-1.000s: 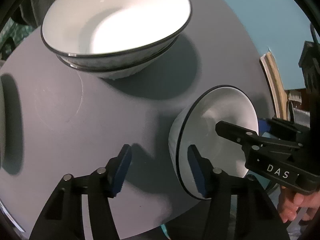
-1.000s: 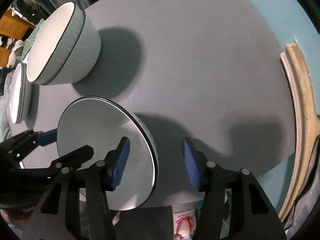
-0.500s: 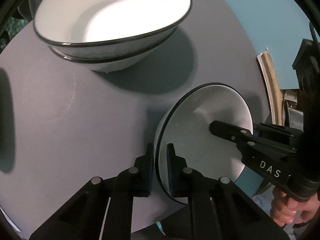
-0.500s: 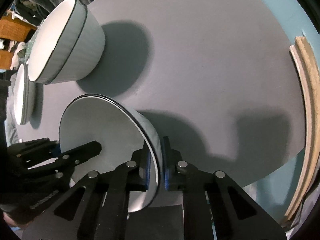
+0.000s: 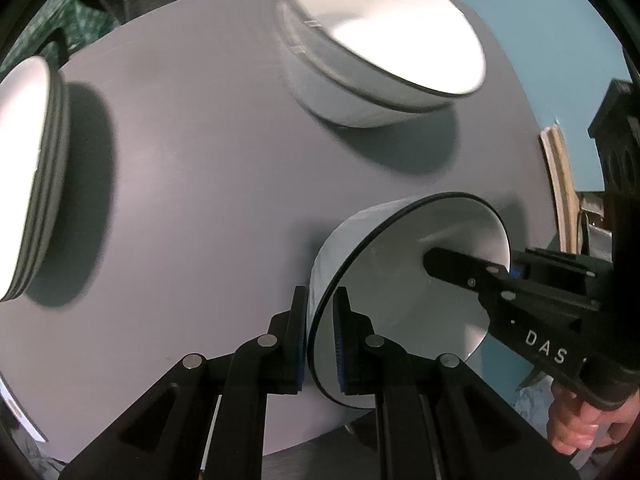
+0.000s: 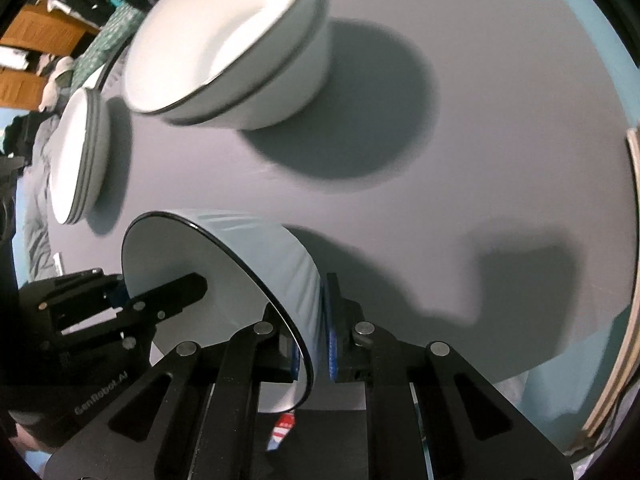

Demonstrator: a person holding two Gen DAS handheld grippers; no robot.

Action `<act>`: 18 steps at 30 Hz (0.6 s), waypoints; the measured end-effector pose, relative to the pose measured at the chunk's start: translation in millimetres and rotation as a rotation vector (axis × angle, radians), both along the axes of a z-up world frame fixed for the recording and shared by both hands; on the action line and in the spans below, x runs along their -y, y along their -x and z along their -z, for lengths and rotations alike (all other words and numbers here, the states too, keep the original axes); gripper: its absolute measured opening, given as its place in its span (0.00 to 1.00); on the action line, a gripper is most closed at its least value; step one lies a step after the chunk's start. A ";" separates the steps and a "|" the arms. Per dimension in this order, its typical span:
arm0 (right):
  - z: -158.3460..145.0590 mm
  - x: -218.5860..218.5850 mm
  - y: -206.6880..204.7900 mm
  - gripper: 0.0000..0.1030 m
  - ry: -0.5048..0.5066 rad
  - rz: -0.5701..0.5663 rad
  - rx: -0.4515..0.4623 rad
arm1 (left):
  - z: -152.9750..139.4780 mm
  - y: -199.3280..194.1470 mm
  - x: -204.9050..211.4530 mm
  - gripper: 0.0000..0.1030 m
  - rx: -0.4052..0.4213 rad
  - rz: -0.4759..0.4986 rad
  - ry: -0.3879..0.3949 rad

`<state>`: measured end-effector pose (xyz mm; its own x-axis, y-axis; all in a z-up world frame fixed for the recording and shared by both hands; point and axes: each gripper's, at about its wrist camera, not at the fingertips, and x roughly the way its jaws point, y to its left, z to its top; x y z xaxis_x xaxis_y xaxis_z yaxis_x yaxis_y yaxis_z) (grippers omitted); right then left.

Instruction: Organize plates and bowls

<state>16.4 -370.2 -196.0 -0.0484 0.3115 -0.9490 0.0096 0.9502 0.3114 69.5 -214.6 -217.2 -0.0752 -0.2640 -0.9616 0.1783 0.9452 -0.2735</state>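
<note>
The small bowl (image 5: 404, 280) is white inside with a thin dark rim and a ribbed pale outer wall, tipped on edge over the near part of the grey tabletop (image 5: 200, 200). The left tool (image 5: 320, 344) and the right tool (image 6: 316, 336) are each closed tight on opposite parts of its rim. Whether its base touches the tabletop is hidden; the two nested bowls (image 6: 240, 52) are blurred, and the stack of plates (image 5: 32, 200) is cut off at the frame edge.
</note>
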 end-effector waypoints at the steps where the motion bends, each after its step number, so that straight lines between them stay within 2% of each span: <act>1: 1.3 -4.4 -0.9 0.10 -0.005 -0.004 -0.001 | 0.9 0.0 -4.9 0.11 -0.001 -0.006 -0.005; 5: 9.2 -18.1 -2.3 0.10 -0.025 -0.017 -0.009 | 5.8 -1.3 -15.3 0.11 -0.007 -0.029 -0.017; 11: 4.9 -2.9 -14.3 0.10 -0.042 -0.002 -0.015 | 14.0 6.1 2.7 0.11 -0.010 -0.024 -0.009; 16: -2.5 29.8 -19.2 0.10 -0.050 0.019 -0.032 | 22.2 5.7 0.2 0.11 -0.042 -0.014 -0.010; 18: -1.0 29.7 -20.6 0.10 -0.045 0.014 -0.038 | 22.1 4.7 -0.3 0.12 -0.034 -0.015 -0.004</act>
